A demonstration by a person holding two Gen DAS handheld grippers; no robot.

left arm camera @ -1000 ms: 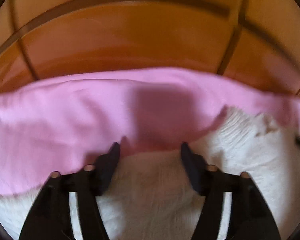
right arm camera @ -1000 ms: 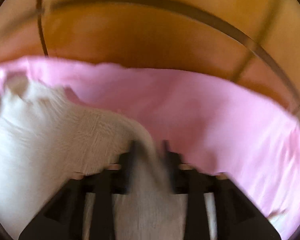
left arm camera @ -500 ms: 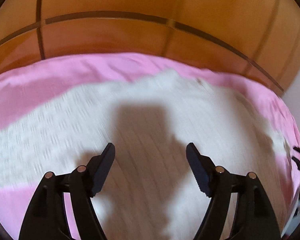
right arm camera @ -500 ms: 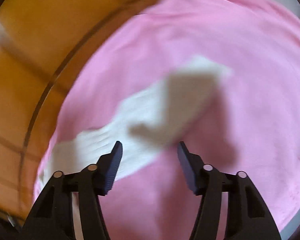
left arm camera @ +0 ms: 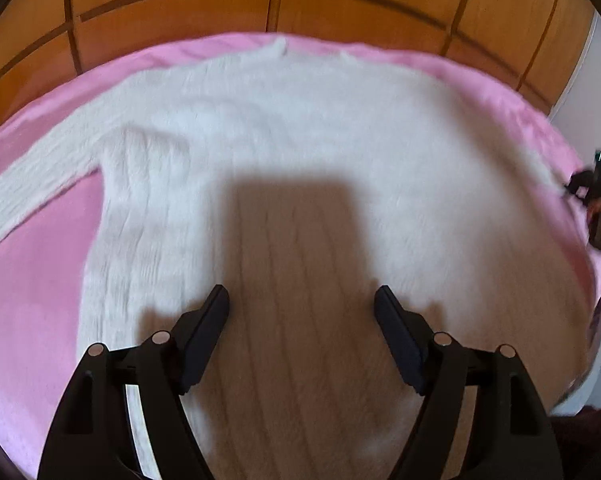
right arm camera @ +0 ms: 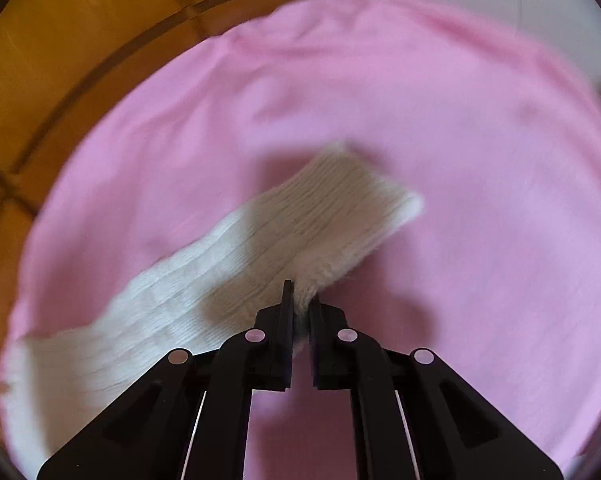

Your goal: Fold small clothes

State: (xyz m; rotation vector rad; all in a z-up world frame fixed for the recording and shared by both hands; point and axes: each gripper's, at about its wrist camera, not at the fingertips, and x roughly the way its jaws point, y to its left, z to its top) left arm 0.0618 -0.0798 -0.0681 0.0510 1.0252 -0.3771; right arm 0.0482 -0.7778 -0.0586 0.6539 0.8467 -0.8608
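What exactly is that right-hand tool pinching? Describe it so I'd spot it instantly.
Find the pink bedsheet that fills the view. Across it runs a long white ribbed sleeve of a knit sweater. The right gripper is shut on the sleeve's lower edge near the cuff, the only white, ridged thing on smooth pink.

The left gripper, a black two-finger plastic unit, has its jaws spread wide apart, with nothing between them. It is held above the surface, pointing toward the far side. The right gripper, of the same black construction, has its jaws drawn nearly together, pinching the near edge of a white ribbed knit sleeve.
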